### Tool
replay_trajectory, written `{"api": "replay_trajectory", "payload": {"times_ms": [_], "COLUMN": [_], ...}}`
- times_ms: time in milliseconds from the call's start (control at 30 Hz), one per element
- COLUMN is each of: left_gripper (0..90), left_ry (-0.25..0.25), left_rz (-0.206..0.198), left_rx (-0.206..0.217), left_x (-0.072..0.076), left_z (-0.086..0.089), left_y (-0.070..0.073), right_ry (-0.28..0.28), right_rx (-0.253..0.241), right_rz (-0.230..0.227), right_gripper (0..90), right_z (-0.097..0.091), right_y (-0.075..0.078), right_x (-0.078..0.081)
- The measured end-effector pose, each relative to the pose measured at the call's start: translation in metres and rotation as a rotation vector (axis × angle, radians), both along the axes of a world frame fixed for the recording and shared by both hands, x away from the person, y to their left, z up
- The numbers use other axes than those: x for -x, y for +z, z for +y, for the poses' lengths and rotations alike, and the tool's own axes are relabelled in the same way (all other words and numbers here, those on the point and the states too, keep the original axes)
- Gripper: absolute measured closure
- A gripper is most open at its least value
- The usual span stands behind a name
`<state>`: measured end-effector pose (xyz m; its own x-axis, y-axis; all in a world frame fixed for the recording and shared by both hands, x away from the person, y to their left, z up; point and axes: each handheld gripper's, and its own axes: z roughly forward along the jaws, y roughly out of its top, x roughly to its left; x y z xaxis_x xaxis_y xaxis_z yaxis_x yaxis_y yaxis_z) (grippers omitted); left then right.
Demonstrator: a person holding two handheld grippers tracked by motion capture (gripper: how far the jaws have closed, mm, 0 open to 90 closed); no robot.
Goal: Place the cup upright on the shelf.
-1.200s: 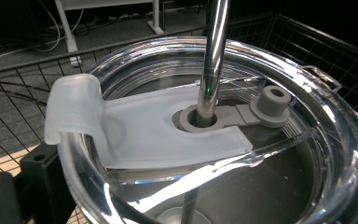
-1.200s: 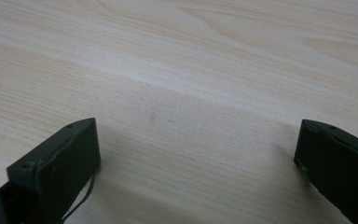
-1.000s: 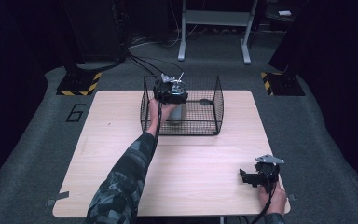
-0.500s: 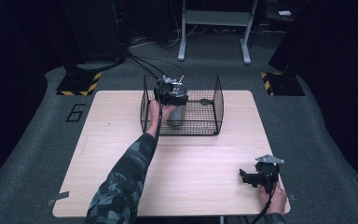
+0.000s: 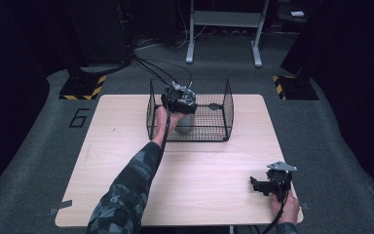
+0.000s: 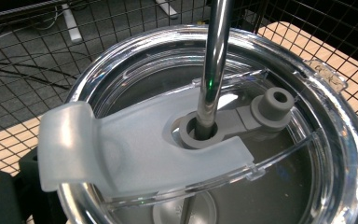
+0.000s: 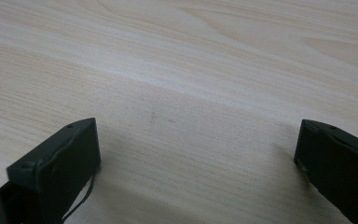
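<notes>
While the left gripper [image 5: 179, 100] reaches into the black wire-mesh basket [image 5: 224, 112] at the far middle of the pale wood-grain table [image 5: 126, 161], the right gripper [image 5: 268, 185] rests low on the near right corner, close to the table's front and right edges. A wide stretch of bare table lies between the basket and the right gripper, and the whole left half of the table is open too. The basket has straight mesh walls and an open top; its back wall stands close to the table's far edge.

Inside the basket stands a grey metal tumbler [image 5: 185, 122], toward the left wall, with the left gripper directly over it. In the left gripper view the tumbler's clear plastic lid [image 6: 335, 140] appears round and glossy, with a frosted, curved sliding tab [image 6: 121, 149] across it and a grey rubber ring [image 6: 189, 137] at the centre. A polished steel straw [image 6: 214, 65] passes upright through that ring. A small grey rubber plug [image 6: 275, 105] sits beside it on a short strap. Whether the left jaws are spread or closed cannot be told here.

In the right gripper view the two matte black jaws stand wide apart with nothing between them, just above the smooth, lightly grained table [image 7: 191, 70].
</notes>
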<state>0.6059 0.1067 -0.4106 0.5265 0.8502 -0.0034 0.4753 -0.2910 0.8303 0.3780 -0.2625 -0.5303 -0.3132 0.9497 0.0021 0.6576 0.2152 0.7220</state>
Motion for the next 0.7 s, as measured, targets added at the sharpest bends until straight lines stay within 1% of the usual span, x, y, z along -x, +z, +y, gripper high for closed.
{"api": "replay_trajectory", "payload": {"times_ms": [33,67,133,167,200,267,333,400,433,500,533,567,600,633,700], "left_gripper": [3.1,3.0,2.6,2.4,2.3,1.6,0.1,0.0,0.0,0.0,0.0,0.0,0.0,0.0,0.0], "left_ry": [0.000,0.005,0.007,0.003,0.007,-0.003,-0.008,-0.014,-0.011,-0.016,-0.017,-0.021,-0.030,-0.025,-0.021], "left_rz": [-0.001,-0.002,-0.002,0.002,0.002,0.012,0.018,0.029,0.026,0.022,0.025,0.024,0.026,0.025,0.017], "left_rx": [0.003,0.020,0.031,0.022,0.034,0.039,0.032,0.037,0.033,0.053,0.046,0.051,0.030,0.036,0.026], "left_x": [0.001,0.001,0.003,0.003,0.004,0.003,0.004,0.005,0.006,0.008,0.009,0.010,0.011,0.012,0.016], "left_z": [0.001,0.001,0.002,0.003,0.002,0.003,0.005,0.006,0.006,0.008,0.008,0.009,0.010,0.011,0.012], "left_y": [0.000,-0.001,-0.001,-0.001,-0.001,0.000,0.001,0.003,0.003,0.004,0.006,0.007,0.008,0.009,0.012], "right_ry": [0.000,0.001,0.000,0.001,0.001,0.001,0.002,0.002,0.002,0.003,0.003,0.003,0.002,0.002,0.002], "right_rx": [0.000,0.000,0.000,0.001,0.001,0.001,0.001,0.002,0.002,0.003,0.003,0.003,0.002,0.002,0.002], "right_rz": [0.000,0.000,0.000,-0.001,-0.001,-0.001,-0.001,-0.001,-0.001,-0.002,-0.002,-0.002,-0.001,-0.001,-0.001], "right_gripper": [0.0,0.0,0.0,0.0,0.0,0.0,0.0,0.0,0.0,0.0,0.0,0.0,0.0,0.0,0.0], "right_z": [0.000,0.000,0.000,0.000,0.000,0.000,0.000,0.000,0.000,0.000,0.000,0.000,0.000,0.000,0.000], "right_y": [0.000,0.000,0.000,0.000,0.000,0.000,0.000,0.000,0.000,0.000,0.000,0.000,0.000,0.000,0.000], "right_x": [0.000,0.000,0.000,0.000,0.000,0.000,0.000,0.000,0.000,0.000,0.000,0.000,0.000,0.000,0.000]}}
